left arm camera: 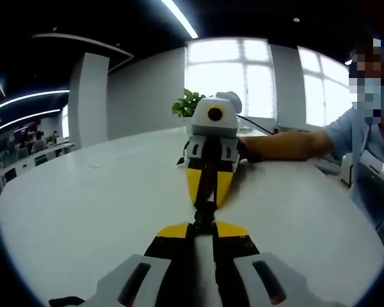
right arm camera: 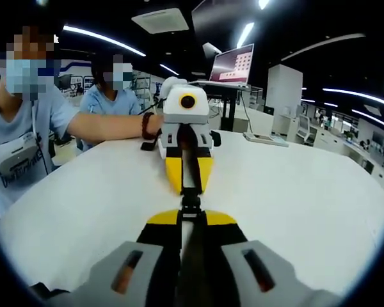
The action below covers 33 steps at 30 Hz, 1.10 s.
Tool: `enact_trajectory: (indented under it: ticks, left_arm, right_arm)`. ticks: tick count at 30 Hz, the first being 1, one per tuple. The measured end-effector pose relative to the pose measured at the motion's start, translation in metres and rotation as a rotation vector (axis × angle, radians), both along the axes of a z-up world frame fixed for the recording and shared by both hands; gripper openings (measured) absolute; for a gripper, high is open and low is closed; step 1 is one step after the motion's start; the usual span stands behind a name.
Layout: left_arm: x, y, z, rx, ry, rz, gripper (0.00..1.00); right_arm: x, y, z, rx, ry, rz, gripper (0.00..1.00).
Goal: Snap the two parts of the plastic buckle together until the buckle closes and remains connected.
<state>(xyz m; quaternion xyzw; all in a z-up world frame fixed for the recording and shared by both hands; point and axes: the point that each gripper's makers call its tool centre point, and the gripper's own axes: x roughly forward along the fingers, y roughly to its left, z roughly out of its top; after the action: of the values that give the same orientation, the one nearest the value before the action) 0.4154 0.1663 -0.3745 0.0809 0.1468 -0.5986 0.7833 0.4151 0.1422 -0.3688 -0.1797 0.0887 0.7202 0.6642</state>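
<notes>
A black plastic buckle on a black strap hangs just above the white table, stretched between the two grippers, which face each other tip to tip. My left gripper rises from the bottom of the left gripper view, its yellow-tipped jaws shut on one buckle part. My right gripper comes in from the far side, shut on the other part. In the right gripper view the buckle sits between the right gripper and the left gripper. The two parts touch; I cannot tell whether they are latched.
A person's arm reaches across the table behind the right gripper. A green plant stands at the far edge. In the right gripper view two seated people are at the left and a laptop stands on a stand behind.
</notes>
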Motion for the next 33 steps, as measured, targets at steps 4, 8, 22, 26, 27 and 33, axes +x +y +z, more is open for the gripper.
enact_trajectory:
  ticks: [4, 8, 22, 26, 27, 33]
  left_arm:
    - [0.0007, 0.0001, 0.0, 0.0, 0.0, 0.0, 0.12]
    - [0.001, -0.0001, 0.0, 0.0, -0.001, -0.001, 0.12]
    - [-0.0046, -0.0023, -0.0012, 0.01, -0.011, -0.01, 0.11]
    - [-0.0028, -0.0014, -0.0008, 0.012, -0.014, -0.013, 0.11]
    - [-0.0026, -0.0012, -0.0007, 0.012, -0.014, -0.013, 0.11]
    - [-0.0033, -0.0015, -0.0006, 0.012, -0.014, -0.015, 0.11]
  right_arm:
    - [0.0001, -0.0002, -0.0003, 0.001, -0.005, 0.001, 0.12]
    - [-0.0005, -0.0002, -0.0006, 0.002, -0.009, 0.003, 0.12]
    - [-0.0001, 0.0003, -0.0009, 0.003, -0.01, 0.015, 0.11]
    - [-0.0001, 0.0004, -0.0007, 0.003, -0.006, 0.021, 0.11]
    - [0.0002, 0.0004, -0.0006, 0.003, -0.005, 0.021, 0.11]
    - [0.0009, 0.0004, 0.0001, 0.004, -0.008, 0.027, 0.11]
